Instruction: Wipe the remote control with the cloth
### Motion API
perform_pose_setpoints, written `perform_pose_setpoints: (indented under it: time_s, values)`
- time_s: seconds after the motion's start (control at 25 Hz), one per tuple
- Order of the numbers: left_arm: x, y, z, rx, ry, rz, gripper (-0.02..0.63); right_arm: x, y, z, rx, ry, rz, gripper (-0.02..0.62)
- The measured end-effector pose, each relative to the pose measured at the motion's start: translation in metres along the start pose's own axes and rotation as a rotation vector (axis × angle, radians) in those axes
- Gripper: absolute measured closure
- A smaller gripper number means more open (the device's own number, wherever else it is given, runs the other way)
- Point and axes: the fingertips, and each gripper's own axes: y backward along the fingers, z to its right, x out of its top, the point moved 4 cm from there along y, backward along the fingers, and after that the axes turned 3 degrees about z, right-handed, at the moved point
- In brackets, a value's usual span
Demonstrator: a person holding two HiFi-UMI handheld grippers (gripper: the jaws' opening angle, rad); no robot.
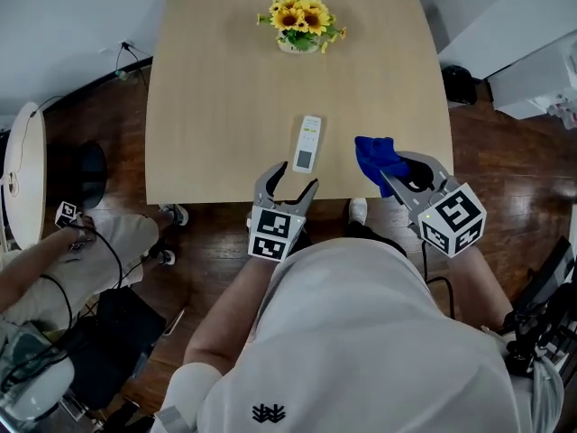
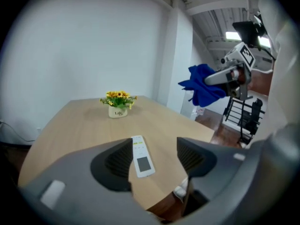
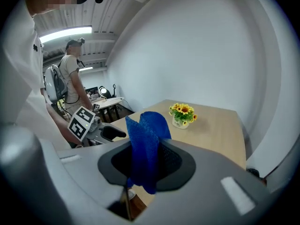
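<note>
A slim white remote control (image 1: 307, 142) (image 2: 142, 162) lies flat near the front edge of the light wooden table (image 1: 225, 88). My left gripper (image 1: 296, 179) (image 2: 154, 154) hovers at that edge just short of the remote, open, with nothing between its pads. To its right, my right gripper (image 1: 397, 171) (image 3: 145, 162) is shut on a blue cloth (image 1: 374, 156) (image 3: 147, 139). The cloth sticks up out of the jaws in a bunched fold. In the left gripper view the right gripper (image 2: 226, 76) and the cloth (image 2: 201, 86) show raised beyond the table's right corner.
A pot of yellow flowers (image 1: 300, 23) (image 2: 118, 104) (image 3: 182, 115) stands at the table's far side. A seated person (image 1: 54, 260) and a round white table (image 1: 22, 170) are at the left. White furniture (image 1: 532, 61) stands at the right.
</note>
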Motion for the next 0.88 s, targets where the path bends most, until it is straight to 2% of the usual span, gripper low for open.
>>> perform_pose_setpoints:
  time_s: [0.28,0.48,0.68,0.88]
  values:
    - [-0.032,-0.071,-0.013,0.101,0.073,-0.127,0.262,-0.004,0.004,0.04,0.057,0.01,-0.049,0.509]
    - [-0.053,-0.109,-0.037,0.174,0.092,-0.192,0.253,-0.003,0.008,0.059,0.072,0.021,-0.074,0.509]
    - [-0.065,-0.128,-0.041,0.193,0.09,-0.207,0.25,-0.007,0.016,0.069,0.064,0.038,-0.091,0.509]
    - [-0.074,-0.136,-0.046,0.252,0.099,-0.214,0.25,-0.01,0.025,0.081,0.059,0.041,-0.101,0.509]
